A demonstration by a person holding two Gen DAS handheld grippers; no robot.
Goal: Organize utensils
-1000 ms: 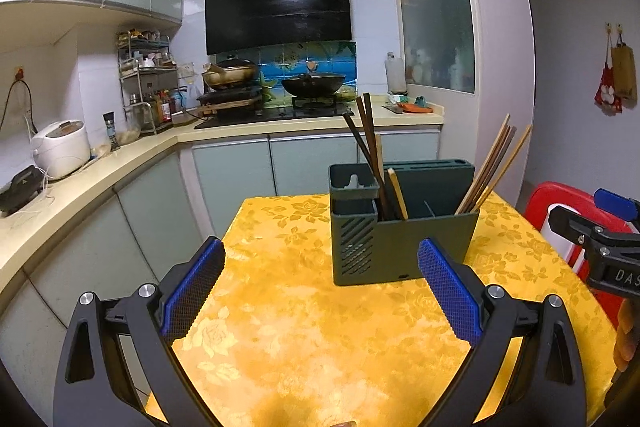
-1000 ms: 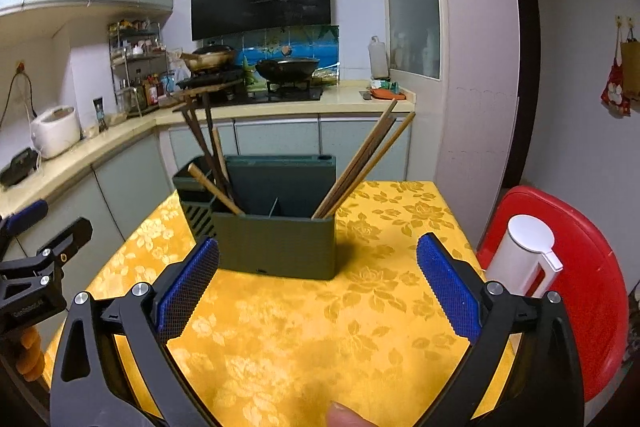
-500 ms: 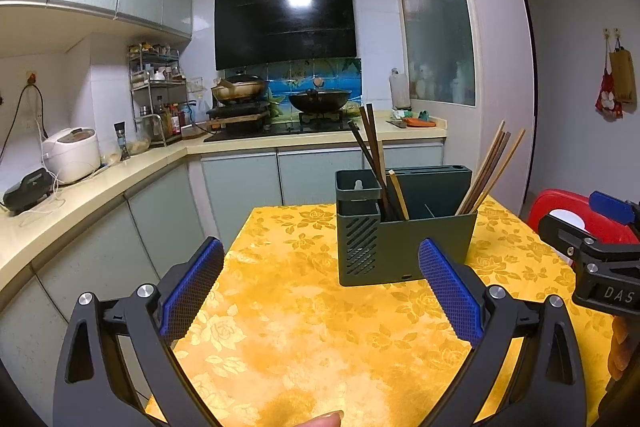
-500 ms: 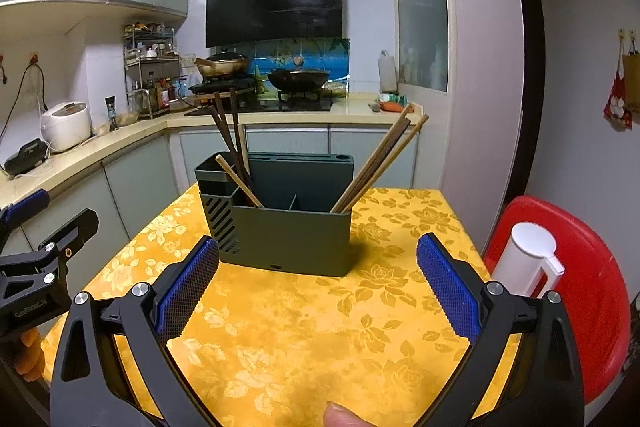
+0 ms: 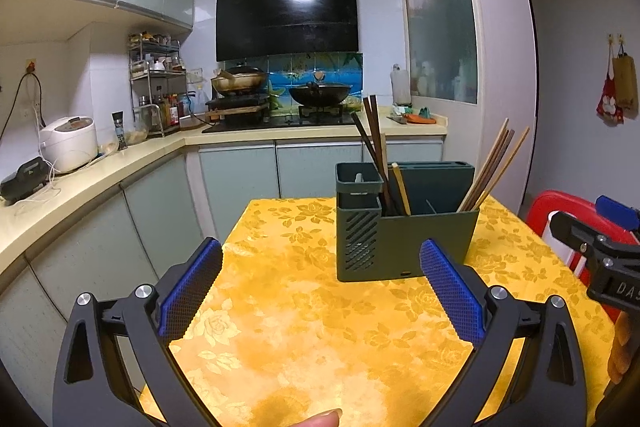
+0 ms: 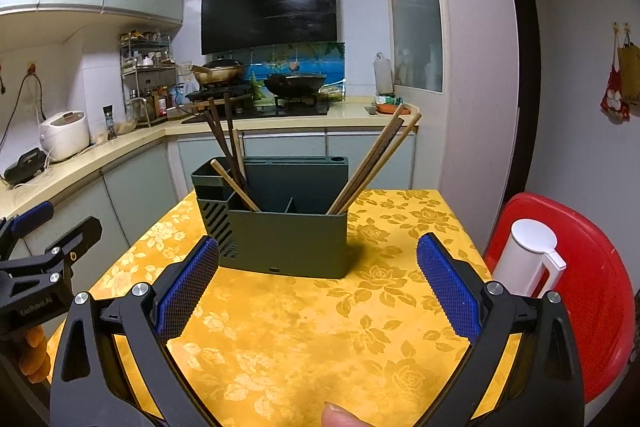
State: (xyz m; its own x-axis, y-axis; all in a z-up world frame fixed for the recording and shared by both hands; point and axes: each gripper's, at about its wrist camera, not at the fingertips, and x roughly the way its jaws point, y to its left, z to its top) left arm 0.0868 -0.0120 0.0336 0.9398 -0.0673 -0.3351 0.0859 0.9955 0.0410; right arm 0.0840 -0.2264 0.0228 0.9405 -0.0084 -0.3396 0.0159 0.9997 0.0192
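A dark green utensil holder [image 5: 404, 223] [image 6: 280, 227] stands on the table with the yellow floral cloth [image 5: 312, 327] [image 6: 300, 327]. Dark chopsticks [image 5: 374, 143] [image 6: 224, 139] lean in its left compartments. Light wooden chopsticks [image 5: 496, 167] [image 6: 372, 163] lean out of its right end. My left gripper [image 5: 320, 287] is open and empty, short of the holder. My right gripper [image 6: 318, 287] is open and empty, short of the holder. Each gripper shows at the edge of the other's view.
A red plastic stool [image 6: 580, 287] with a white kettle [image 6: 524, 259] stands right of the table. A kitchen counter [image 5: 100, 171] with a rice cooker [image 5: 68, 143] runs along the left and back, with woks on the stove [image 5: 280, 107].
Both views have tilted upward and drawn back a little from the holder. Both grippers stayed open and empty.
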